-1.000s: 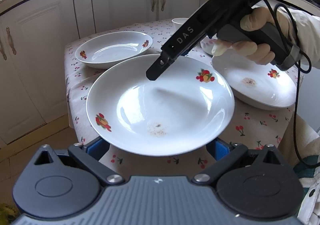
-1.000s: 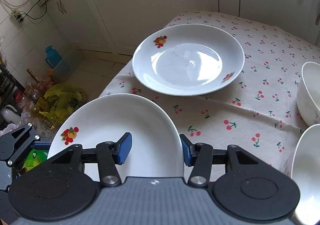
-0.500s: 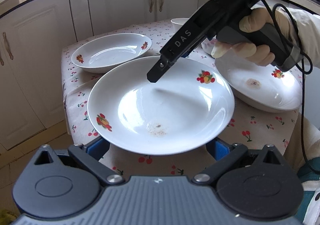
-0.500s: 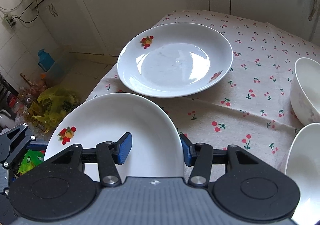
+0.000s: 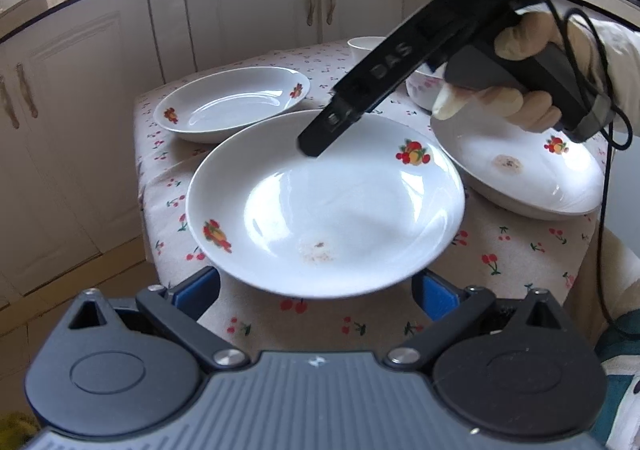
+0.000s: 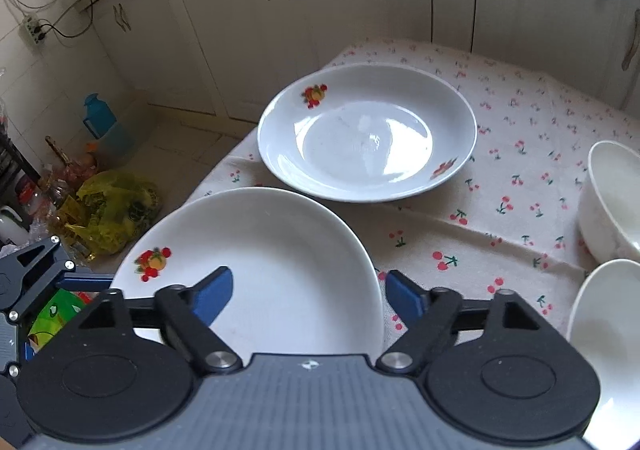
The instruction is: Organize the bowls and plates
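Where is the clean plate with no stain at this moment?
In the left wrist view the clean plate lies at the table's far left corner, behind the stained plate; in the right wrist view it sits centre, left of a white bowl.

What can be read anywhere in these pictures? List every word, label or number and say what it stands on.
"DAS": pale letters on the black finger of the right gripper, seen from the left wrist.
Yellow bag on the floor: dark print, too blurred to read.
Green packet beside the left gripper: print too small to read.
Plates, bowls and tablecloth: pictures only, no words.

Table [image 6: 516, 186] (cherry cloth) bears plates, bowls.
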The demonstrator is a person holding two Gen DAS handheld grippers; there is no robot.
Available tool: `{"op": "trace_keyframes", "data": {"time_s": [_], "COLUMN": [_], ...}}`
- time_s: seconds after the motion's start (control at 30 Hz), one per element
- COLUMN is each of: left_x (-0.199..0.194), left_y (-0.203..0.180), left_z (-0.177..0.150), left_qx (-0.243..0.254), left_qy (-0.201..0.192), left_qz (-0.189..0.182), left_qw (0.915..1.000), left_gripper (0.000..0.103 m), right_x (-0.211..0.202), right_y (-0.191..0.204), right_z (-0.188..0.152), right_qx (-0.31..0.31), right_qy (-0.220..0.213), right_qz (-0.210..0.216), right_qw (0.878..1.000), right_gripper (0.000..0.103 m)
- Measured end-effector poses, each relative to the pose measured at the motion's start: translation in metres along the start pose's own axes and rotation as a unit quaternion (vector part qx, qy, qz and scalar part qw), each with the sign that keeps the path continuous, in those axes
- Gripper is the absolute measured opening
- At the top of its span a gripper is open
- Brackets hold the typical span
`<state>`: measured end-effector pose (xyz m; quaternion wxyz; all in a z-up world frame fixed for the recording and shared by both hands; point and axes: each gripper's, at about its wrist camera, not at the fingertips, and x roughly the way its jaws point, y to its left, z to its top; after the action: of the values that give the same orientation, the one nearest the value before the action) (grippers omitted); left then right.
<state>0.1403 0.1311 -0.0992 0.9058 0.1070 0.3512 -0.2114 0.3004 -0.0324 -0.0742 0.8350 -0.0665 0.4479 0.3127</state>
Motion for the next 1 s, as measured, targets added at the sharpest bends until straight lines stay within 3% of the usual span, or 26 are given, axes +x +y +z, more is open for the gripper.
{"op": "trace_keyframes", "data": {"time_s": [0.37, 0.63, 1.0], "left_x": [-0.041, -0.032, -0.007], "left_y": [-0.031, -0.068, -0.117], "left_z": [0.002, 0.012, 0.016], "left_qx": [-0.047, -0.039, -0.018], "left_qy": [-0.035, -0.031, -0.022], "left_qz": [0.023, -0.002, -0.03], "left_qw": [0.998, 0.9988, 0.9992], "left_gripper": [0.102, 0.102, 0.102], "right_x": [-0.07, -0.115, -0.148], "right_y": [0.007, -0.003, -0.055], "right_z": [-0.031, -0.081, -0.136], "right_qx": [0.009, 0.038, 0.096], "right_qy": [-0.064, -0.087, -0.093], "right_qz": [0.0, -0.013, -0.107], "right_qw": [0.998, 0.995, 0.985], "right_gripper": [0.1, 0.103, 0.103]}}
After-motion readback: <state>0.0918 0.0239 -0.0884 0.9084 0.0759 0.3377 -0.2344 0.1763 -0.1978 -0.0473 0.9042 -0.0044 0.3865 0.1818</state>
